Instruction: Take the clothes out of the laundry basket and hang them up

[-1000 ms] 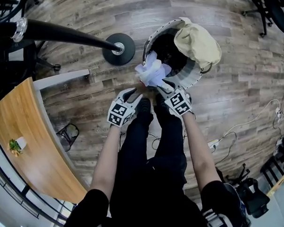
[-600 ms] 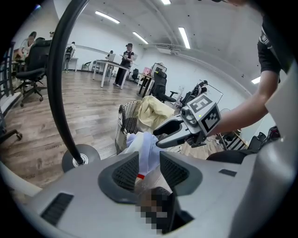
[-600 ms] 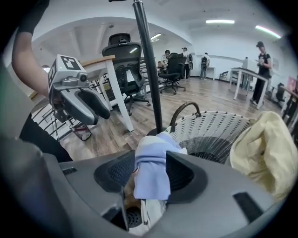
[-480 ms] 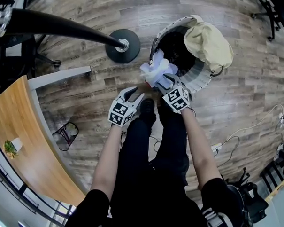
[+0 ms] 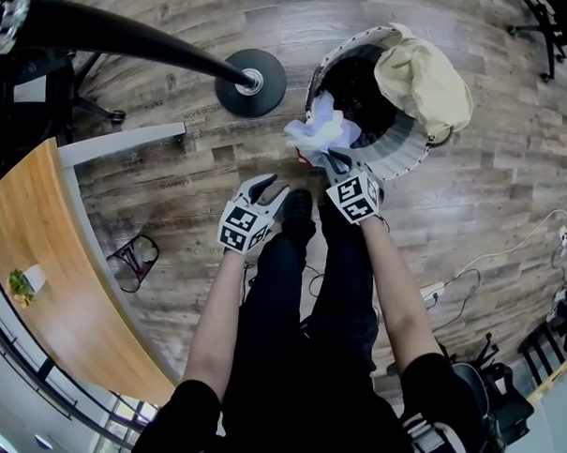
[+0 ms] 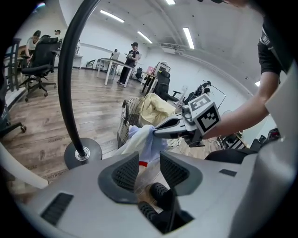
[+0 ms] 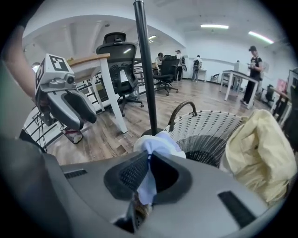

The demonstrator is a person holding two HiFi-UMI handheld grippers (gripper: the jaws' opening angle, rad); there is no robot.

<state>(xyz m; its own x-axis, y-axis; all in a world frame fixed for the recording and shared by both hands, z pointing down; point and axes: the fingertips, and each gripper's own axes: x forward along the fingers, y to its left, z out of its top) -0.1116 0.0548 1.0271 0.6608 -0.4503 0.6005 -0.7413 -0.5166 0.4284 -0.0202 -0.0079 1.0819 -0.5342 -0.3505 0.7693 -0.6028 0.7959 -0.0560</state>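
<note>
Pinching a fold of the pale garment [image 7: 157, 139], the right claw [image 7: 149, 160] has just been closing on it; the cloth bulges over the near rim of the laundry basket [image 7: 212, 128]. The left claw [image 6: 149, 160] stands spread beside it, cloth in its gap but ungripped. Best to lift straight and slowly so the fabric clears the wicker, the left claw taking a second fold.

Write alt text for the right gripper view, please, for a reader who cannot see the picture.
The right gripper has just closed its jaws on a pale blue garment in front of a white wicker laundry basket. A cream garment hangs over its rim at right; the left gripper, jaws apart, is at left.
</note>
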